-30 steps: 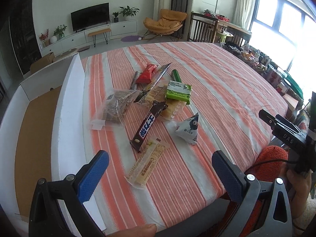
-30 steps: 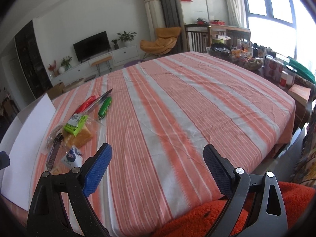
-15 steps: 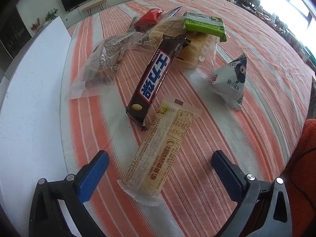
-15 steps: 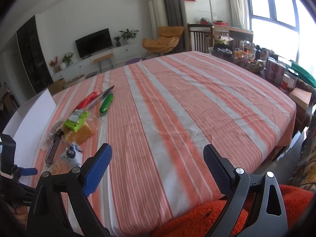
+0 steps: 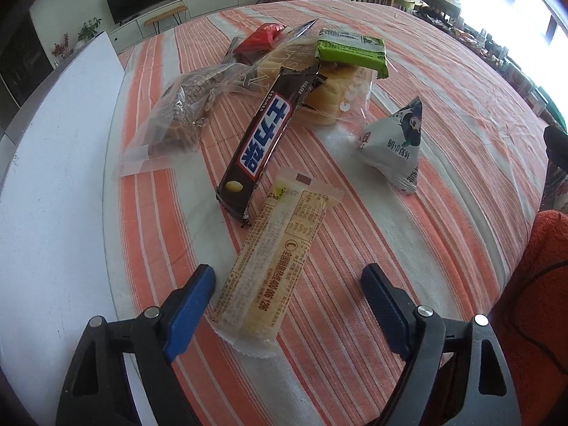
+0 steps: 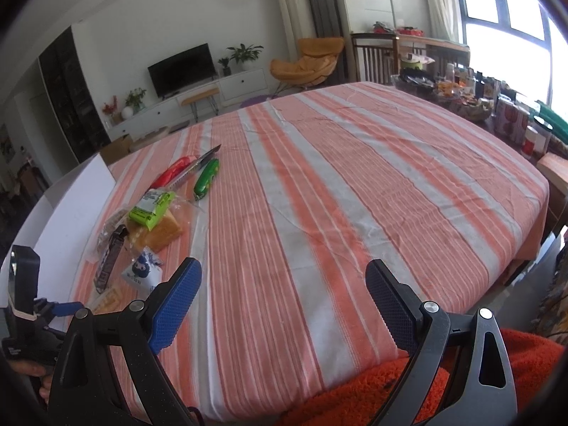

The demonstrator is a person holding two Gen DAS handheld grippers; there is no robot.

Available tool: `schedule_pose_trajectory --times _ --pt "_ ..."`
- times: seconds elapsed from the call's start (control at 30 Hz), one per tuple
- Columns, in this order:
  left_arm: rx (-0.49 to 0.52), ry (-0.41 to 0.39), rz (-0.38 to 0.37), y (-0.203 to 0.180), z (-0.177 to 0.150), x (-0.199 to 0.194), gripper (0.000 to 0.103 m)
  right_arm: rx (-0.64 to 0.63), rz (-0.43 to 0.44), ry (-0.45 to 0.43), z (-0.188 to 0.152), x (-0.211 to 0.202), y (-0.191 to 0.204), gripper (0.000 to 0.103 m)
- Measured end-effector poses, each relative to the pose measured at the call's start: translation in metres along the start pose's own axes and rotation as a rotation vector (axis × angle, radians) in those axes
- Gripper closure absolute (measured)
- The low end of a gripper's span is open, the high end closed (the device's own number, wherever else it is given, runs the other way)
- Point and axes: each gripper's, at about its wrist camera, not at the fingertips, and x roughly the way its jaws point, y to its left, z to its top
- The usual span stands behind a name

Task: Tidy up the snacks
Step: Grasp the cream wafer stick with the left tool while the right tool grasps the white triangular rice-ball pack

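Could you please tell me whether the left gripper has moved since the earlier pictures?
Yes. The left gripper has come down toward the striped tablecloth, its jaws just closing around the pale yellow snack bar, not yet pressing it.

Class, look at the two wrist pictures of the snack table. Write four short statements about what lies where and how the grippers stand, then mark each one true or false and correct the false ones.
1. The pale yellow wafer pack lies between the fingers of the left gripper. True; the jaws have just been closing but do not press it yet.
2. The brown chocolate bar stands upright. False; it lies flat on the striped tablecloth.
3. The green packet rests on top of the bagged bread. True.
4. The right gripper holds the white triangular pouch. False; it is open and empty above the cloth.
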Motion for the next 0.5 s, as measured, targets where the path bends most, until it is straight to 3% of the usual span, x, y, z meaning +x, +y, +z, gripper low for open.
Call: schedule_pose_trajectory --times 0.03,0.07,0.1,0.2,0.3,0.4,0.5 --pt "0.016 -0.009 -0.006 -0.004 -0.001 -0.004 0.047 0.012 0.053 0.037 0.0 0.004 -0.003 0.007" --pt "0.028 -0.014 -0.008 -0.007 -0.003 -0.007 0.071 0.031 0.108 0.076 0.002 0.008 -0.007 0.008" --pt "0.036 -0.014 -0.007 -0.01 -0.005 -0.009 0.074 0.059 0.174 0.113 0.002 0.012 -0.011 0.008" --pt "0.004 -0.028 -0.024 -0.009 -0.014 -0.016 0.074 0.112 0.333 0.247 0.005 0.029 -0.015 0.007" --pt "-0.057 -0.062 -0.071 -0.001 -0.024 -0.025 0.074 -0.014 0.366 0.412 0.003 0.052 0.015 0.007" --pt "-0.105 -0.091 -0.098 0.01 -0.026 -0.033 0.074 -0.224 0.341 0.419 -0.005 0.061 0.063 0.008" --pt "-0.147 -0.117 -0.137 0.02 -0.025 -0.045 0.074 -0.281 0.364 0.402 -0.003 0.078 0.097 0.008"
